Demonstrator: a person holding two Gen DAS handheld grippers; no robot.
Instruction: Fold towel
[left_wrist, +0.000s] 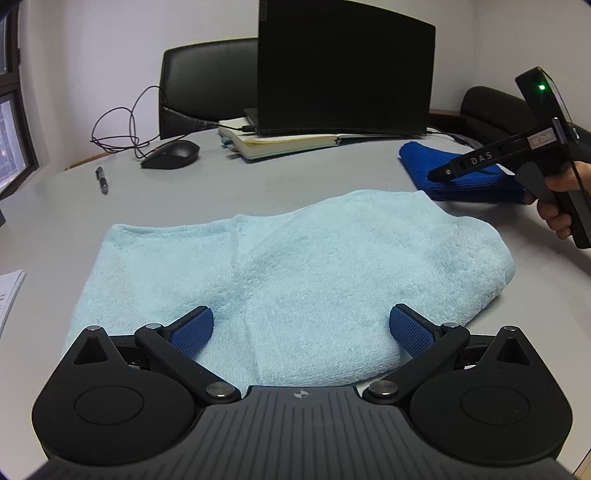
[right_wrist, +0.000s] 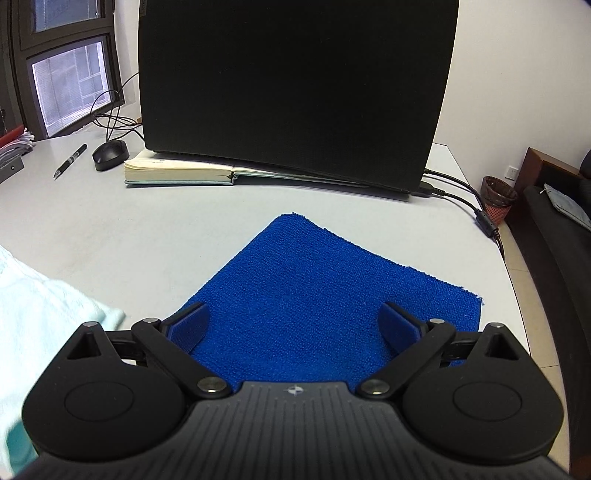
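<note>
A light blue towel (left_wrist: 295, 266) lies loosely folded on the grey table, its right side rolled over. My left gripper (left_wrist: 301, 326) is open and empty, just above the towel's near edge. A dark blue towel (right_wrist: 325, 295) lies folded flat to the right; it also shows in the left wrist view (left_wrist: 461, 177). My right gripper (right_wrist: 295, 323) is open and empty above the dark blue towel, seen from the side in the left wrist view (left_wrist: 443, 173). A corner of the light blue towel (right_wrist: 44, 306) shows at the left of the right wrist view.
An open black laptop (left_wrist: 343, 66) stands on an open notebook (left_wrist: 280, 142) at the back. A mouse (left_wrist: 171, 155), a pen (left_wrist: 102, 180) and cables (left_wrist: 118, 129) lie at the back left. Papers (left_wrist: 7, 295) sit at the left edge. Cables (right_wrist: 465, 199) run off the right.
</note>
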